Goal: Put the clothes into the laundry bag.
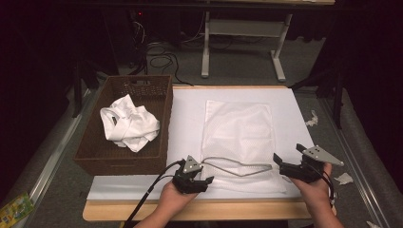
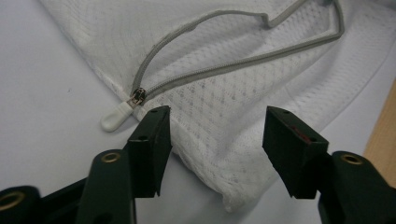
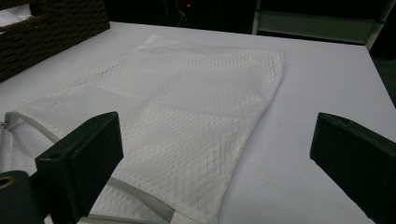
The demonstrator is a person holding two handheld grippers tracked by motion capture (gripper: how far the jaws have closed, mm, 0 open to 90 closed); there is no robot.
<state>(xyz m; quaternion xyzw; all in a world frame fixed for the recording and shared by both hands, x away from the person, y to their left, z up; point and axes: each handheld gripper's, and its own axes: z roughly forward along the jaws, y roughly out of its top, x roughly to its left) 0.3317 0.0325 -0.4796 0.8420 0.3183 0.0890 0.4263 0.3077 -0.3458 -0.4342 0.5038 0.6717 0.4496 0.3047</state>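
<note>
Left tongs [image 2: 217, 135] are hovering half-spread over the near corner of the white mesh laundry bag [image 1: 237, 137]; right tongs [image 3: 217, 158] are standing wide apart beside it.

The bag is lying flat on the white desk [image 1: 190, 118], its grey zipper [image 2: 224, 65] partly undone and the white pull tab [image 2: 114, 117] resting just beside the left tongs' jaw, with nothing pinched. A brown wicker basket [image 1: 161, 128] is sitting left of the bag, holding a crumpled white garment [image 1: 128, 123].
</note>
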